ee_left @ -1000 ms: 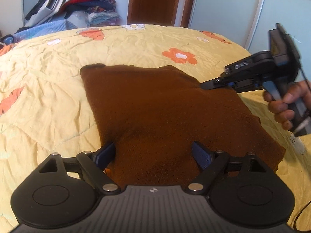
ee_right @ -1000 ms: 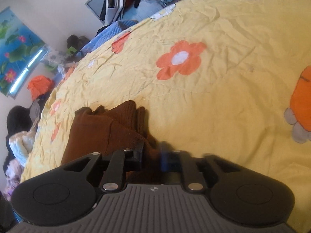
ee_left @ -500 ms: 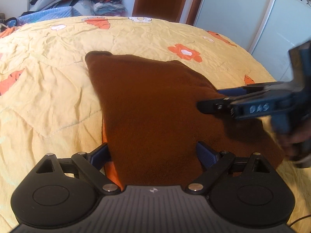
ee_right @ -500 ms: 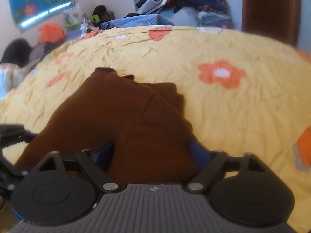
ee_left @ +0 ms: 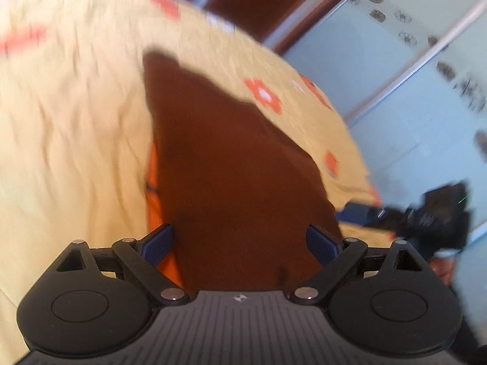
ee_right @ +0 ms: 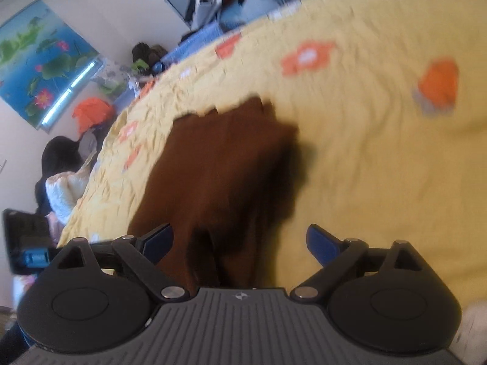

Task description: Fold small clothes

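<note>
A: Looking along the left tool (ee_left: 240, 240), where does the garment sit?

B: The brown garment (ee_left: 231, 164) lies on the yellow bedspread (ee_left: 76, 127), running forward from between the spread fingers, which grip nothing. An orange patch (ee_left: 153, 182) shows along the garment's left edge.

A: And the right tool (ee_right: 240, 240)?

B: Spread wide too, holding nothing. The garment (ee_right: 222, 164) reaches in from its left finger; the right finger is over bare bedspread (ee_right: 380, 152).

A: What differs from half a second ago?

B: Both views are tilted and blurred now. From the left camera, the right tool (ee_left: 359, 210) has left the garment and sits beyond its right edge. The garment lies much as before.
</note>
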The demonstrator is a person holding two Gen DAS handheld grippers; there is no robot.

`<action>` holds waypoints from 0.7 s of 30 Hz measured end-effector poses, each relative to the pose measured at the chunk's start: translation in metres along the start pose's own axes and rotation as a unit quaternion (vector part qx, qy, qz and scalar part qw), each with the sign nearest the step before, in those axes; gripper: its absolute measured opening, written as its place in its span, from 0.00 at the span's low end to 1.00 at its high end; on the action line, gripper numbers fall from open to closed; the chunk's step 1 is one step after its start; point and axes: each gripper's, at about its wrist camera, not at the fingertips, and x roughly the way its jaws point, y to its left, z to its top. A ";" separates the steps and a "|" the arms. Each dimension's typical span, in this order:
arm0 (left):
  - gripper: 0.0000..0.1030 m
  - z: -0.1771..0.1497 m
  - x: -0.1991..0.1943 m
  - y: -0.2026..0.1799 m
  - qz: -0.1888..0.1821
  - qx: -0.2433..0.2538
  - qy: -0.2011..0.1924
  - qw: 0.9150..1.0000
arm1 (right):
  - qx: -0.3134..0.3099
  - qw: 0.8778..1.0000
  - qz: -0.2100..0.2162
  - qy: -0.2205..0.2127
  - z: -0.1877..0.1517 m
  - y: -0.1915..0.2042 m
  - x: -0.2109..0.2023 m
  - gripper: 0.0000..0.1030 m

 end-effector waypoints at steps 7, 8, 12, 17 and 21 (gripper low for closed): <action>0.52 -0.011 0.022 -0.012 -0.013 0.004 0.034 0.999 | 0.023 0.996 0.059 0.066 -0.026 -0.001 0.025 0.23; 0.24 -0.010 0.024 -0.015 0.018 0.013 0.042 0.999 | 0.004 0.997 0.057 0.059 -0.029 0.003 0.023 0.23; 0.18 -0.014 0.008 -0.013 0.052 0.035 0.045 0.997 | -0.061 0.996 0.027 0.055 -0.038 0.019 0.011 0.21; 0.21 -0.029 -0.006 -0.022 0.090 0.101 0.029 0.990 | -0.047 0.998 0.022 0.047 -0.032 0.018 0.009 0.46; 0.38 -0.033 -0.030 -0.054 0.130 0.182 -0.025 0.974 | -0.030 0.998 0.016 -0.051 0.005 0.018 -0.024 0.72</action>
